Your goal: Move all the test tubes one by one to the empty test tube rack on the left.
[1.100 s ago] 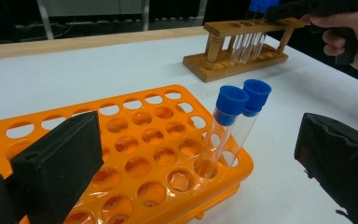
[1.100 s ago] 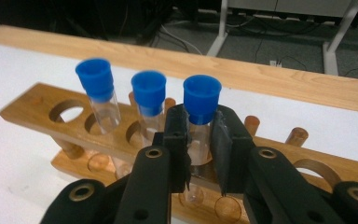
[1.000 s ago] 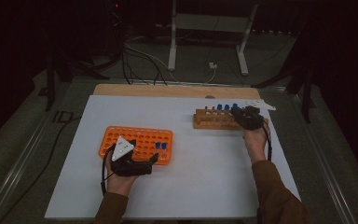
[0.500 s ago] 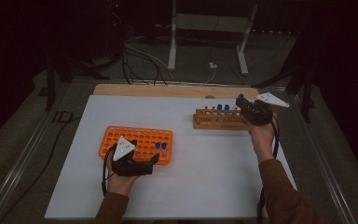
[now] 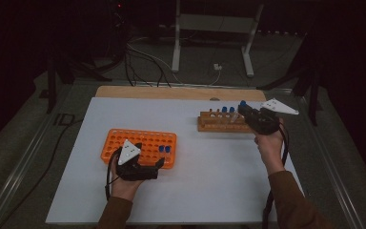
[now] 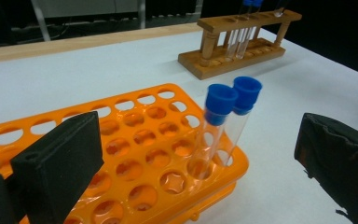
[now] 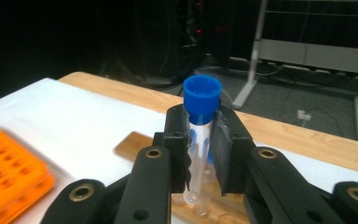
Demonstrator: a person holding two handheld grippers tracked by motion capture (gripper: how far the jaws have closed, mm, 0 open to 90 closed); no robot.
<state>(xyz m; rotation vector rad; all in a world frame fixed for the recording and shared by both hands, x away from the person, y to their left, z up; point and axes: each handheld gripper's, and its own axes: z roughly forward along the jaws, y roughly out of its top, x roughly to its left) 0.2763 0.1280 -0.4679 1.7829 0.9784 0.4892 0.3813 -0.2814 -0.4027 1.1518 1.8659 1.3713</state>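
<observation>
Between the right hand-held gripper's pads a blue-capped tube sits pinched, while the left hand-held gripper gapes wide beside the orange rack.

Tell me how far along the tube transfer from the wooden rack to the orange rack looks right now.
Done: two blue-capped tubes stand in the orange rack. In hand: the right gripper is shut on a tube, lifted above the wooden rack. Left: at least two more capped tubes stand in the wooden rack. The left gripper rests open beside the orange rack.
</observation>
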